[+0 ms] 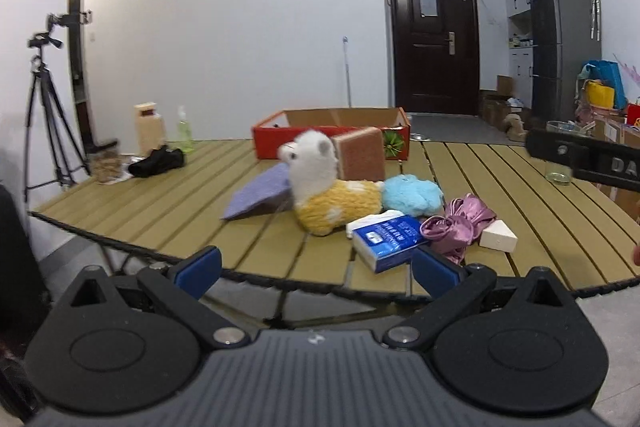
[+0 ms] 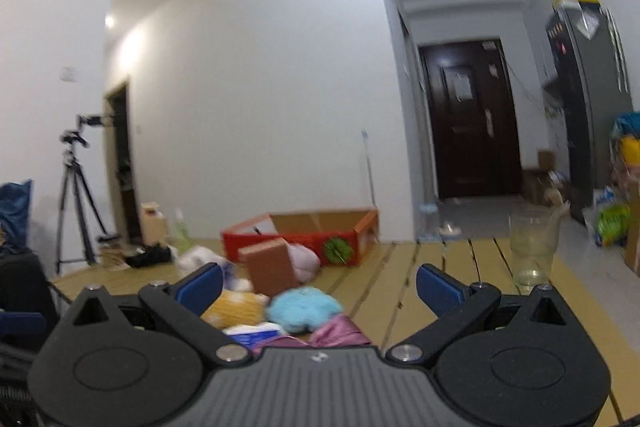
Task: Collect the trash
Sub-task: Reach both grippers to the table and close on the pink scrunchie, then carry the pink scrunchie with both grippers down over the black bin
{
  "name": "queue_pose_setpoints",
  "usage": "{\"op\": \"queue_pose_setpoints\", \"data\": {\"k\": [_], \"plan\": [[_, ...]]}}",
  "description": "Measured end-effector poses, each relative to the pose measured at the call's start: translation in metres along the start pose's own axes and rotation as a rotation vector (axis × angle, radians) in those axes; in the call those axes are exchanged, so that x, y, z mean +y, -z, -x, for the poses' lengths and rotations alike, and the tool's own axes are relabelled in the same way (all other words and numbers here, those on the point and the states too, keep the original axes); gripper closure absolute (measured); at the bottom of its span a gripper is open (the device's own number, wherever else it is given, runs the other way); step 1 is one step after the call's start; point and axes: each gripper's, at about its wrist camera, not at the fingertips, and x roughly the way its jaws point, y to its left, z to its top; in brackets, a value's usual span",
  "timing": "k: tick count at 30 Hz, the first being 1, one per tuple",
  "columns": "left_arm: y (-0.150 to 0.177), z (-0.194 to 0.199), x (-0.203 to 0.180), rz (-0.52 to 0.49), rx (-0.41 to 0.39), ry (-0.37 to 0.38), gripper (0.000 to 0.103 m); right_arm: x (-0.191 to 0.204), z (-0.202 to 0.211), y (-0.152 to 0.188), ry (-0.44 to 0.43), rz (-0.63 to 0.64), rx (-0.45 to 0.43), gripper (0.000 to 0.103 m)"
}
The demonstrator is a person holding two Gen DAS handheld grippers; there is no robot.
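Both grippers, left gripper point(image 1: 316, 269) and right gripper point(image 2: 318, 287), spread wide, grasping nothing
Lower onto tissue pack point(image 1: 386, 239) first, avoiding alpaca plush point(image 1: 320, 191), then carry toward red box point(image 1: 276, 141)

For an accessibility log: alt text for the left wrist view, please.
The left gripper, jaws open and empty, faces a slatted wooden table holding a white-and-yellow plush alpaca, a blue tissue pack and a red cardboard box.

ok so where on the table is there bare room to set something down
The slatted table is bare at the near left, between the black cloth and purple pad, and at the far right around the glass. It is crowded mid-table: plush alpaca, tissue pack, pink cloth.
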Motion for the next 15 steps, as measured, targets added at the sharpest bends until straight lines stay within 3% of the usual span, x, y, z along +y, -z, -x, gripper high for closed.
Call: {"op": "queue_pose_setpoints", "data": {"k": [4,7,9,12,14,15], "plan": [[0.009,-0.048,-0.002,0.096,0.019,0.064,0.000,-0.007,-0.050,0.012,0.002,0.017,0.059,0.000],[0.018,-0.067,-0.005,0.196,0.043,0.130,0.008,-0.008,-0.083,0.016,-0.080,0.030,0.146,0.001],[0.017,-0.079,-0.016,0.187,0.066,0.186,0.010,-0.015,-0.102,0.014,-0.108,0.004,0.176,0.007],[0.013,-0.090,-0.035,0.179,0.048,0.258,0.011,-0.034,-0.127,0.016,-0.132,-0.102,0.232,0.025],[0.012,-0.100,-0.045,0.176,0.060,0.264,0.015,-0.041,-0.142,0.024,-0.146,-0.139,0.272,0.046],[0.012,-0.105,-0.049,0.181,0.066,0.263,0.018,-0.044,-0.149,0.029,-0.144,-0.151,0.295,0.051]]}}
